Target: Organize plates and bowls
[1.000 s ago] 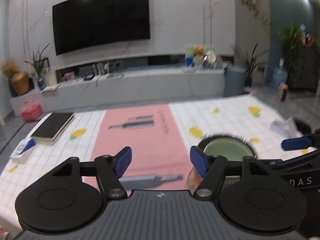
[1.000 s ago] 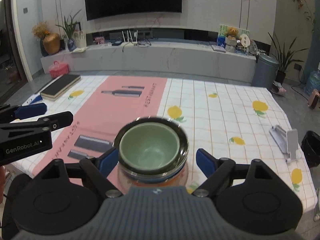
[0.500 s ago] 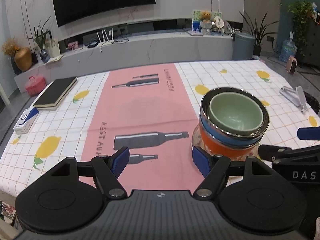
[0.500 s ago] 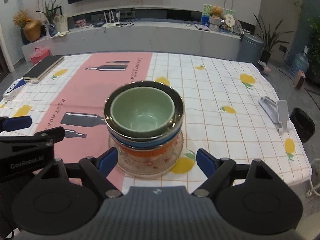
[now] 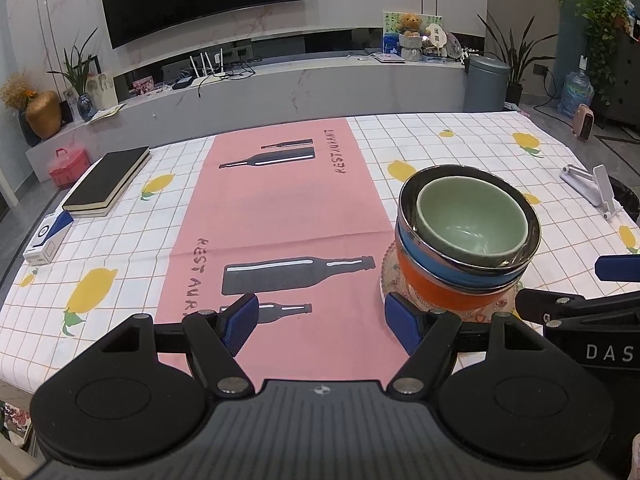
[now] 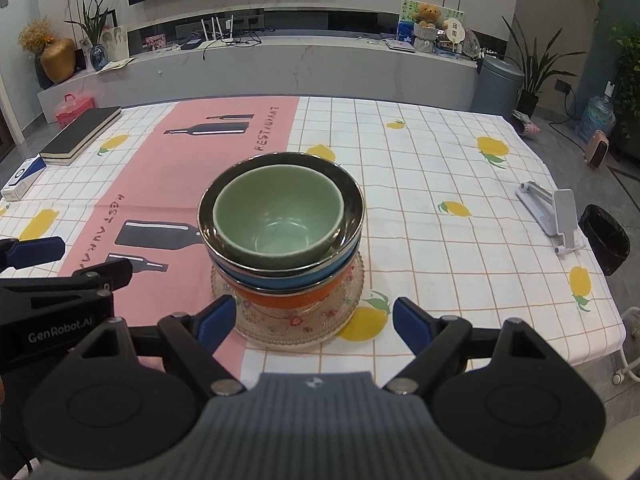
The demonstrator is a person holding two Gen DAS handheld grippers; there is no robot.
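A stack stands on the table: a green bowl (image 6: pixel 278 216) nested in a steel bowl (image 6: pixel 352 208), over a blue bowl (image 6: pixel 280 280) and an orange bowl (image 6: pixel 288 300), all on a patterned glass plate (image 6: pixel 352 304). The stack also shows in the left wrist view (image 5: pixel 468 216). My right gripper (image 6: pixel 310 320) is open and empty, just in front of the plate. My left gripper (image 5: pixel 320 322) is open and empty, to the left of the stack above the pink runner (image 5: pixel 280 208).
A black notebook (image 5: pixel 106 180) and a small blue-white box (image 5: pixel 46 236) lie at the table's left edge. A white phone stand (image 6: pixel 552 216) sits at the right edge. A black bin (image 6: pixel 604 236) stands beyond the right side.
Both grippers have pulled back and risen from the stack, so more of the table and the whole stack show. Both stay open.
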